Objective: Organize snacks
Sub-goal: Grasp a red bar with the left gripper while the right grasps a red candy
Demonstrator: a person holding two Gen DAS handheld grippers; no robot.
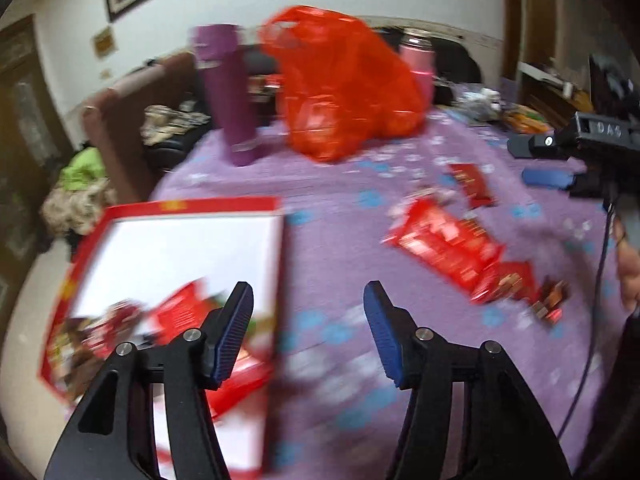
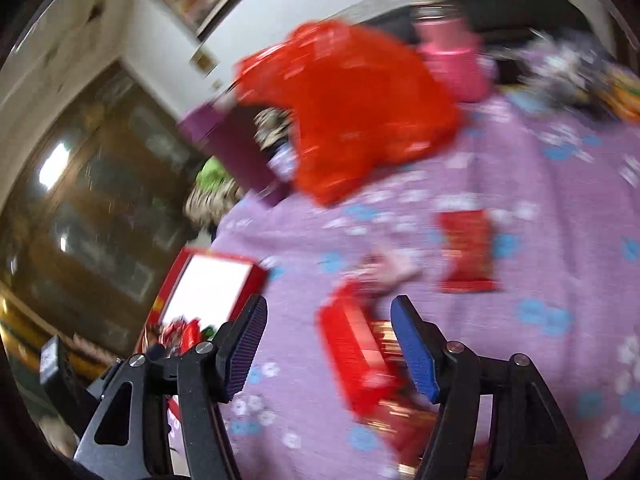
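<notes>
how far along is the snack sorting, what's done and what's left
Done: a few red packets lie in the red-rimmed box. In hand: nothing; the left gripper and right gripper are both open and empty. Left: several red snack packs lie loose on the purple cloth.

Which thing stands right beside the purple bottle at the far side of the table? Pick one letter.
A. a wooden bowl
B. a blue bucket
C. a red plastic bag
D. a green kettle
C: the red plastic bag sits on the purple tablecloth right next to the upright purple bottle, with a pink bottle behind it.
</notes>
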